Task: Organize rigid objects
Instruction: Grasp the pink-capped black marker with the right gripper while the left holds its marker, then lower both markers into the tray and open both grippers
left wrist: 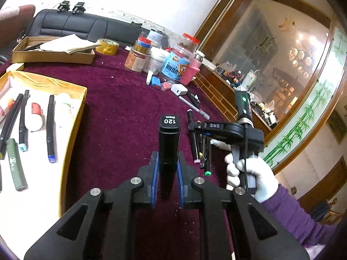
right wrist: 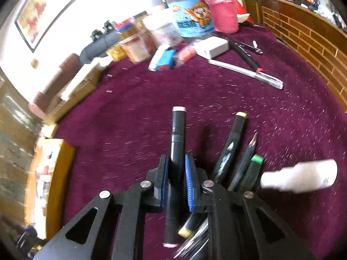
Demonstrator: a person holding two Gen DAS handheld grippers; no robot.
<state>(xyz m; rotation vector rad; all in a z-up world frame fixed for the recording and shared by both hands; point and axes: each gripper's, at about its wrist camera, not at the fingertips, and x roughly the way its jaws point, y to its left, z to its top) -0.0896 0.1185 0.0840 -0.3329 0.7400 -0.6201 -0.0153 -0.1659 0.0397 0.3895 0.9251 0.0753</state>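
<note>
The bench [left wrist: 121, 99] carries a maroon velvet cloth; a black leather sofa [left wrist: 86, 25] and a mirrored wooden cabinet [left wrist: 282, 54] stand behind. The left tool [left wrist: 168, 166] is clamped on a black marker labelled 120 [left wrist: 169, 138]. The right tool [right wrist: 176, 166] is clamped on a pink-capped black marker [right wrist: 177, 134], beside the remaining markers [right wrist: 229, 149].

maroon-clothed table [left wrist: 121, 112] with open yellow box [left wrist: 73, 112], loose markers [right wrist: 229, 149], white charger [left wrist: 179, 89], jars [left wrist: 180, 64], tape roll [left wrist: 107, 46]
</note>
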